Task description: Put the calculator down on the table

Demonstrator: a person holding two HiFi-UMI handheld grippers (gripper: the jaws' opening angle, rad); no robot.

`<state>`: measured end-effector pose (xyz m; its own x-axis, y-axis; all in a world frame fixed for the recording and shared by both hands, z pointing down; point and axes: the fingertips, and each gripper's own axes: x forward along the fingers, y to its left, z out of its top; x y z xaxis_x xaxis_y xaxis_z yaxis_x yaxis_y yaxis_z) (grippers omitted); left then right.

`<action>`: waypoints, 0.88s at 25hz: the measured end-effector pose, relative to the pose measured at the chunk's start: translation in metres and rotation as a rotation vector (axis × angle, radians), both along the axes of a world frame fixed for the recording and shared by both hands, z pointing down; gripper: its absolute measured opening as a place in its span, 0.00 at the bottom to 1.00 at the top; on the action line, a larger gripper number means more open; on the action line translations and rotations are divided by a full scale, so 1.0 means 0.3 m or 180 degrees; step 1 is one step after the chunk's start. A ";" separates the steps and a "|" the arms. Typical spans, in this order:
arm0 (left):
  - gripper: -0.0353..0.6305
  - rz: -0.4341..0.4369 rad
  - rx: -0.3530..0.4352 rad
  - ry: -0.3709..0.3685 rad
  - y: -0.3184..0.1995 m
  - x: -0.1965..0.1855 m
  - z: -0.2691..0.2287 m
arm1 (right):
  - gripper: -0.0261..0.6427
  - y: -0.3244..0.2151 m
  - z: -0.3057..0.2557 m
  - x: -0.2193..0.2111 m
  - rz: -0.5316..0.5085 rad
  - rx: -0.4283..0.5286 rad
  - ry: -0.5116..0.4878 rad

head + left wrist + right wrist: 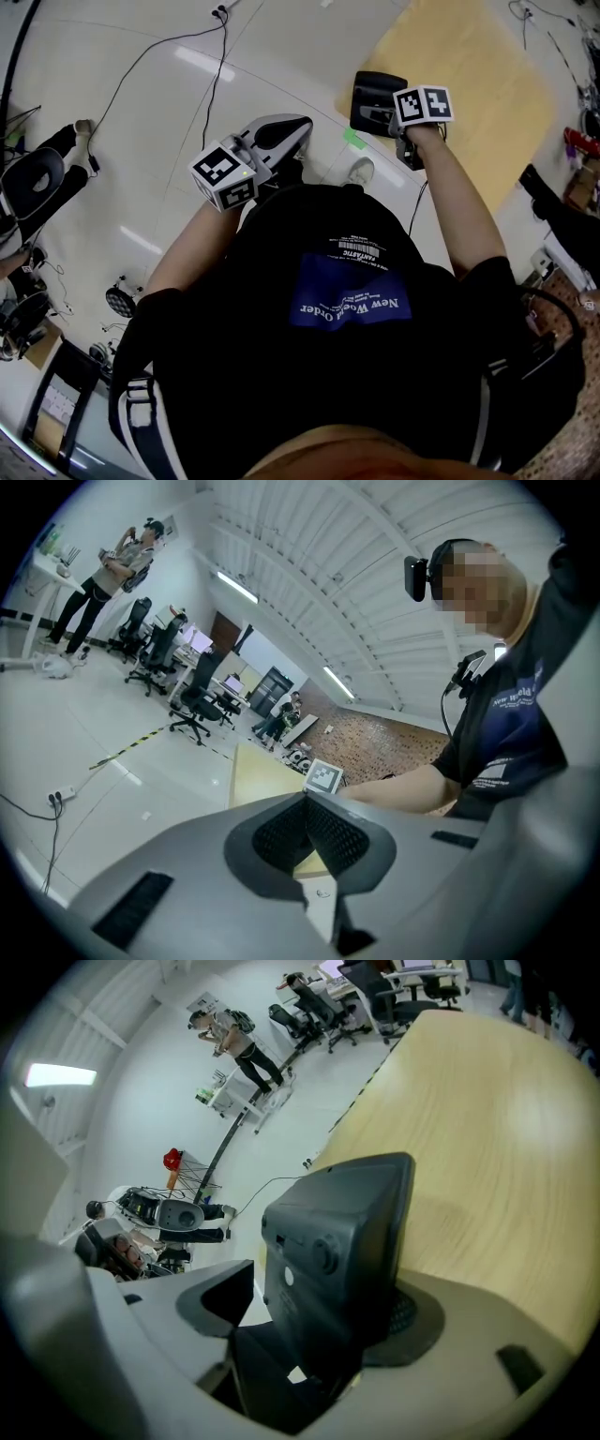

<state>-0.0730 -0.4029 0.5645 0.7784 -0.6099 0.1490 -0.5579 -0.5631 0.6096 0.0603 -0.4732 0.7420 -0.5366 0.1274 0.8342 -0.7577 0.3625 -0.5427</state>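
Calculator (337, 1232) between parted jaws of right gripper (323, 1299), perhaps on table (487, 1147); left gripper (307, 805) jaws together.

left gripper (306, 803) closed, right gripper (323, 1302) jaws apart

Light wooden table (487, 94) on glossy white floor (169, 103); green tape mark (353, 138).

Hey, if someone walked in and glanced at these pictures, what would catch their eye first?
The dark calculator standing upright between the right gripper's parted jaws, a gap showing beside one pad, with the pale wooden table just behind it. Then the left gripper, jaws shut on nothing, held over the white floor in front of the person's black shirt.
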 end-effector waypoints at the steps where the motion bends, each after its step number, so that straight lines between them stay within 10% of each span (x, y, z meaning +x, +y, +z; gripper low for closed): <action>1: 0.06 0.0005 0.0011 -0.0015 -0.003 0.002 0.000 | 0.53 -0.003 0.002 0.005 0.0016 0.0015 0.0037; 12: 0.06 0.0102 0.0056 0.0005 -0.027 0.030 -0.034 | 0.58 -0.053 -0.056 0.106 0.0295 0.0373 0.0176; 22: 0.06 0.0375 0.0263 -0.0037 -0.089 0.152 -0.110 | 0.57 -0.093 -0.330 0.269 0.0895 0.0955 -0.0632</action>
<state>-0.0274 -0.4296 0.5316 0.8439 -0.5248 0.1116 -0.4917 -0.6731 0.5524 0.1409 -0.5011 0.6431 -0.6689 -0.2777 0.6895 -0.7411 0.3208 -0.5898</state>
